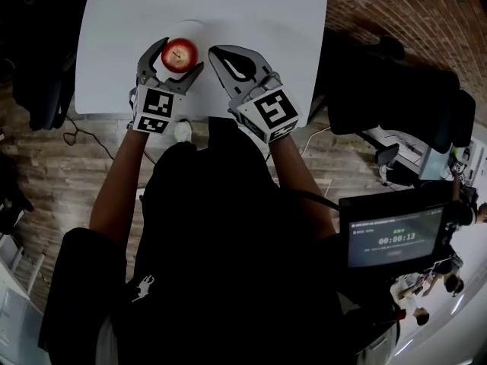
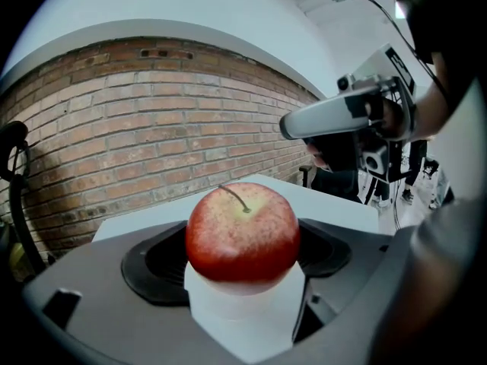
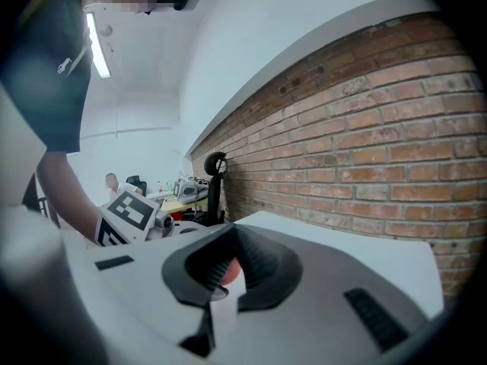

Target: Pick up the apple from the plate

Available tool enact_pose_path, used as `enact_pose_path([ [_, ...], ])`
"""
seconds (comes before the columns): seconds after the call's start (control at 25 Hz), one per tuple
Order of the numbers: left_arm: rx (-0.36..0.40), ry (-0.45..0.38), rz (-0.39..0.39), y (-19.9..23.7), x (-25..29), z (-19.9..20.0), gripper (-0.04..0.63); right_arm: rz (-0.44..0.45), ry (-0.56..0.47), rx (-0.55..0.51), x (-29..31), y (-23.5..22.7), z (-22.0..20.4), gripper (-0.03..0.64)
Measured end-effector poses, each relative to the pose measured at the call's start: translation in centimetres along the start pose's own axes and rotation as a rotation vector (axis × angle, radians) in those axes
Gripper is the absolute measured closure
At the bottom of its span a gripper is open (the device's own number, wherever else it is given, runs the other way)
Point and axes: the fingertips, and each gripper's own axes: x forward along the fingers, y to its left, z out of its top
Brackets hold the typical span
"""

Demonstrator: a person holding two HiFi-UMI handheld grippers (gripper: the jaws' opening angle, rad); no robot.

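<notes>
A red apple (image 1: 180,53) sits on a small white plate (image 1: 190,27) near the front edge of the white table (image 1: 251,14). My left gripper (image 1: 181,55) is open, with one jaw on each side of the apple. In the left gripper view the apple (image 2: 242,234) fills the space between the black pads (image 2: 156,268) and still rests on the plate (image 2: 240,314). My right gripper (image 1: 215,52) is just to the right of the apple, shut and holding nothing. Through its narrow slit (image 3: 224,268) a sliver of the apple (image 3: 230,271) shows.
A black office chair (image 1: 411,97) stands right of the table, and a dark screen with a timer (image 1: 392,238) is lower right. A cable (image 1: 76,135) lies on the brick-patterned floor at left. A brick wall (image 2: 152,128) runs behind the table.
</notes>
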Motion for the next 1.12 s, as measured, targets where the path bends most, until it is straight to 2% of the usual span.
enact_pose_path([
  [0.48,0.02,-0.053,-0.003,-0.9,-3.1,3.3,0.181,-0.035,-0.04,-0.003,-2.3,0.9,1.7,0.612],
  [1.12,0.047,-0.12,-0.041,-2.3,-7.3,7.4,0.181,-0.069,-0.151,-0.042,-5.1,2.7,5.9,0.612],
])
